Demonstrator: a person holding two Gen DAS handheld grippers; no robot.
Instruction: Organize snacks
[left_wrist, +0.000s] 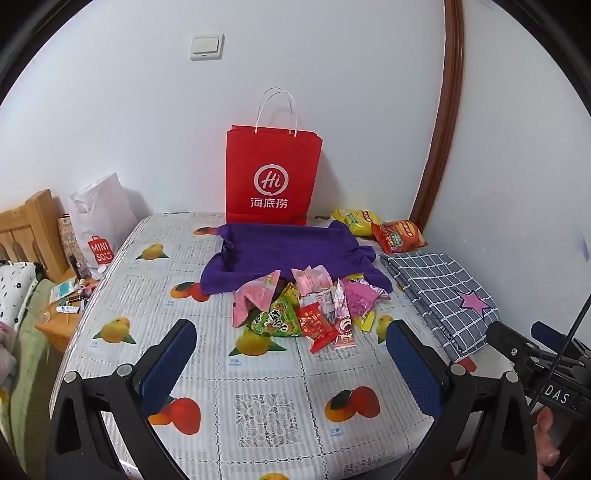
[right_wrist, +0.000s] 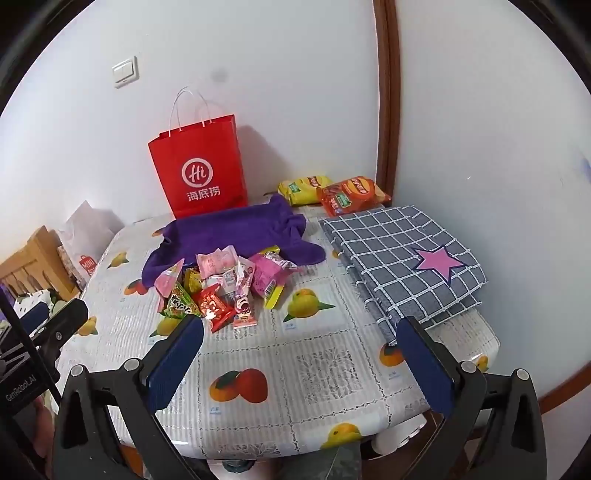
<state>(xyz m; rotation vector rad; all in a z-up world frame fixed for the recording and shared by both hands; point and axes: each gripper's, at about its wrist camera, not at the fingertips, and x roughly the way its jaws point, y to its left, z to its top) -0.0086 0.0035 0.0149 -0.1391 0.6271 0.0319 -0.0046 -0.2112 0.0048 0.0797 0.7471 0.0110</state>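
Note:
A heap of small snack packets (left_wrist: 306, 306) (right_wrist: 225, 291), pink, green, red and yellow, lies on the fruit-print tablecloth in front of a purple cloth (left_wrist: 288, 254) (right_wrist: 236, 232). Behind the cloth a red paper bag (left_wrist: 271, 177) (right_wrist: 201, 170) stands upright against the wall. A yellow chip bag (left_wrist: 352, 221) (right_wrist: 303, 188) and an orange one (left_wrist: 399, 236) (right_wrist: 351, 195) lie at the back right. My left gripper (left_wrist: 291, 328) is open, over the table short of the heap, nothing between its blue pads. My right gripper (right_wrist: 299, 325) is open too, empty, right of the heap.
A folded grey checked cloth with a pink star (left_wrist: 447, 291) (right_wrist: 406, 258) covers the table's right side. Left of the table (right_wrist: 325, 376) stand a white shopping bag (left_wrist: 99, 225), a wooden nightstand with small items (left_wrist: 66, 302) and a bed. The wall is close behind.

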